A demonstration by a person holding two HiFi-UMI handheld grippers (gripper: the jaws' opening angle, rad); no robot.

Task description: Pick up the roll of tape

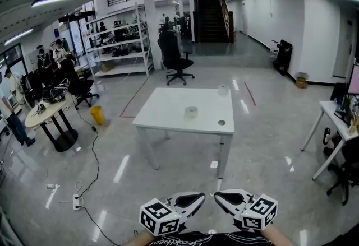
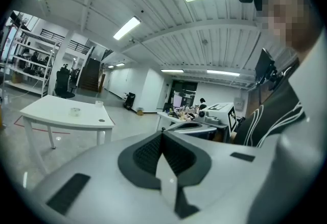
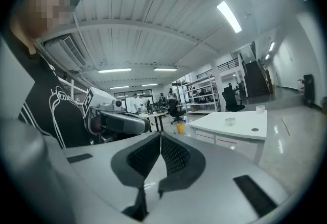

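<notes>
A small clear roll of tape (image 1: 191, 111) lies near the middle of the white table (image 1: 168, 119), well ahead of me across the floor. A white roll (image 1: 223, 89) stands at the table's far right edge. A small dark disc (image 1: 221, 123) sits near its front right corner. My left gripper (image 1: 201, 197) and right gripper (image 1: 217, 196) are at the bottom of the head view, tips close together, far from the table. Both are shut on nothing: the left gripper's (image 2: 162, 133) pads meet, and so do the right gripper's (image 3: 160, 136). The tape (image 2: 75, 111) (image 3: 230, 121) looks tiny from both.
A black office chair (image 1: 175, 57) stands beyond the table, with shelving (image 1: 118, 43) to its left. A round table (image 1: 50, 113), a yellow bin (image 1: 98, 115) and people are at the left. A cable with a power strip (image 1: 77, 202) lies on the floor. A desk (image 1: 336, 119) stands at the right.
</notes>
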